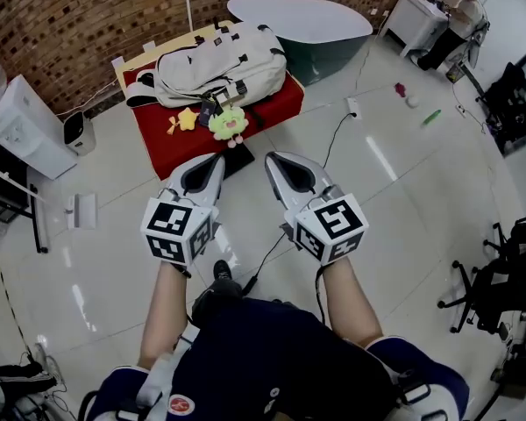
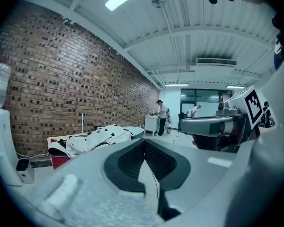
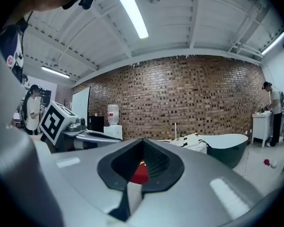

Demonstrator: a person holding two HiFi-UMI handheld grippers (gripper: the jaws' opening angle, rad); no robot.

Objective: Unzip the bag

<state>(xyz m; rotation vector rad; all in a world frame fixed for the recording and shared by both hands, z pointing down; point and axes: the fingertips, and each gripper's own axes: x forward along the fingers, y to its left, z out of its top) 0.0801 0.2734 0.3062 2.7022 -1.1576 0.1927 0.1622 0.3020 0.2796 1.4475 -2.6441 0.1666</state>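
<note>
A cream backpack (image 1: 221, 67) with black straps lies flat on a low table under a red cloth (image 1: 272, 103), ahead of me. A yellow star and a green flower charm (image 1: 229, 124) hang at its near side. My left gripper (image 1: 212, 159) and right gripper (image 1: 273, 158) are held side by side over the floor, short of the table, both shut and empty. The backpack (image 2: 92, 140) shows far off at the left of the left gripper view, past that gripper (image 2: 144, 141). In the right gripper view that gripper (image 3: 143, 141) points at the red cloth (image 3: 140, 174), with the backpack (image 3: 195, 142) beyond.
A white oval tub-like table (image 1: 302, 23) stands behind the red one. A water dispenser (image 1: 22, 125) is at the left by the brick wall. A cable (image 1: 333, 139) runs over the glossy floor. A person (image 1: 456, 20) stands at a far desk; office chairs (image 1: 500, 270) are at right.
</note>
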